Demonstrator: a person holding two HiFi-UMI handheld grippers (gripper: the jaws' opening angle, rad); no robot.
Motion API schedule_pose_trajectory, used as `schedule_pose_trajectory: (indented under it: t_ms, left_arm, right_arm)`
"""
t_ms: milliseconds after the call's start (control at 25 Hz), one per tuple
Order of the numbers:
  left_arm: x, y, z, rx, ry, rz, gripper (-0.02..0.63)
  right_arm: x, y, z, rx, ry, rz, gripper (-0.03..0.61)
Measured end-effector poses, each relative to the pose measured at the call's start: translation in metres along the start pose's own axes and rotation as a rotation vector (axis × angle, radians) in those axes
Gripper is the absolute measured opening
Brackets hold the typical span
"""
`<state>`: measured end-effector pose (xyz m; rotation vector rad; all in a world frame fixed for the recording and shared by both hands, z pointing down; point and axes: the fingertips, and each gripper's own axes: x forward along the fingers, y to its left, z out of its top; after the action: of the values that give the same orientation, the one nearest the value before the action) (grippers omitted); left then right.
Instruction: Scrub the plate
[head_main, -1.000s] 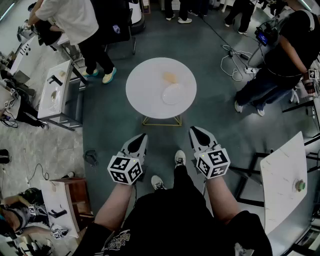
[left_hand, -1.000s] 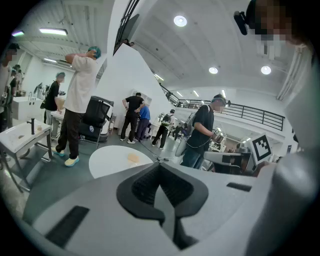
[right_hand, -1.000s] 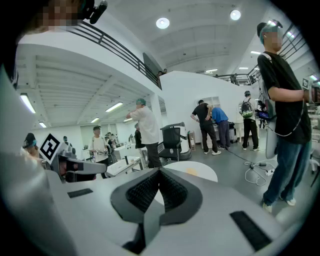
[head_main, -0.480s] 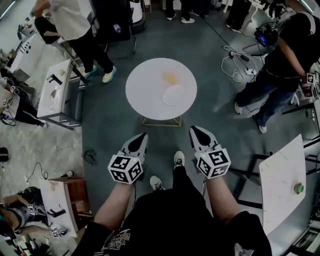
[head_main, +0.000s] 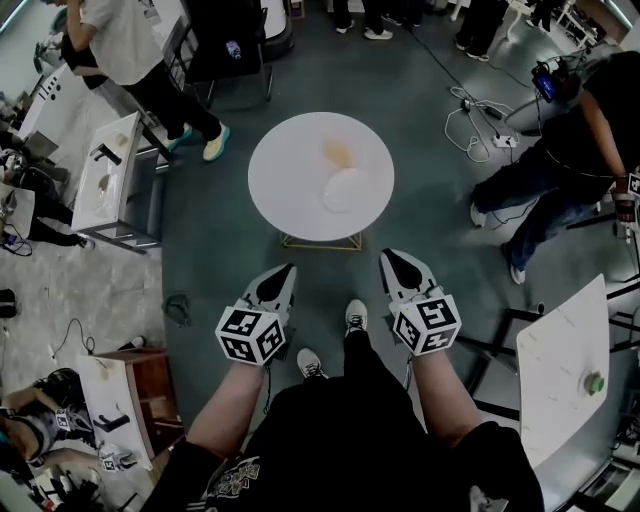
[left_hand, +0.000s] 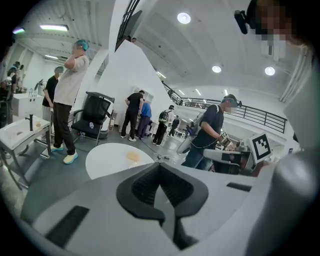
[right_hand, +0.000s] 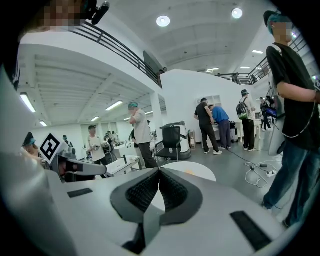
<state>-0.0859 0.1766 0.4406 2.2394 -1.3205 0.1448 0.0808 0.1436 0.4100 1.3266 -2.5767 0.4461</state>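
A round white table stands ahead of me on the grey floor. On it lies a white plate, with a yellow sponge just beyond it. My left gripper and right gripper hover side by side short of the table's near edge, above my shoes. Both are shut with nothing between the jaws. In the left gripper view the shut tips point at the table and sponge. In the right gripper view the shut tips cover part of the table.
A person in dark clothes stands at the right near floor cables. Another person stands at the upper left beside a white bench. A white table is at my right and a low wooden stand at my left.
Both grippers stay shut and keep their place in the head view. The person at the upper left has stepped further away, and the person at the right has shifted.
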Motion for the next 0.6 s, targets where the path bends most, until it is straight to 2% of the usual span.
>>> schedule_pose_trajectory:
  t_ms: [600]
  left_arm:
    - [0.065, 0.016, 0.027, -0.026, -0.011, 0.093, 0.006]
  right_arm:
    - [0.060, -0.067, 0.018, 0.008, 0.041, 0.078, 0.021]
